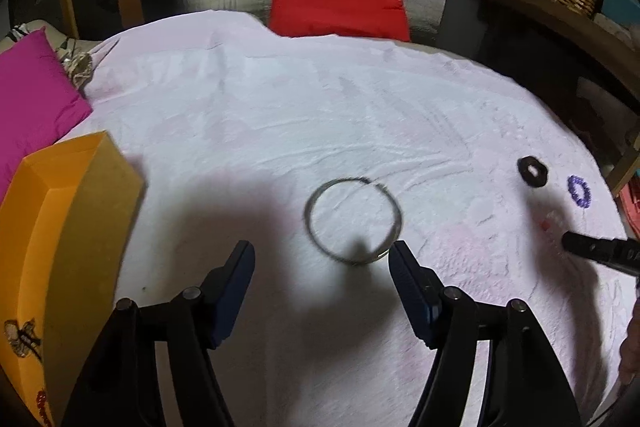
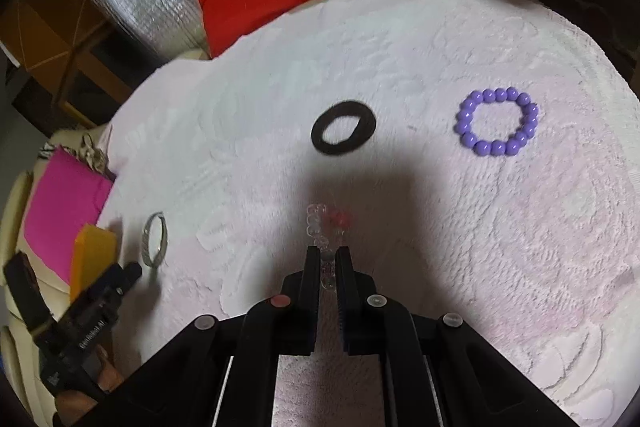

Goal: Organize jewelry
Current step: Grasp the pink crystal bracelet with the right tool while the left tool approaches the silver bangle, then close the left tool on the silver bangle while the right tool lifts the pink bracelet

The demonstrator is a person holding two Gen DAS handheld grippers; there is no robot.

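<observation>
Right tongs clenching the clear bead bracelet, lying straight ahead on the white blanket. Left tongs gaping, released, nearer the silver bangle, just beyond its tips.

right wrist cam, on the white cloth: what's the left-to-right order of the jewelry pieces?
Thin silver metal bangle → black fabric hair-tie ring → purple round-bead bracelet. Left out: the clear-and-pink bead bracelet pinched in the right gripper, since it overlaps the black ring's span.
</observation>
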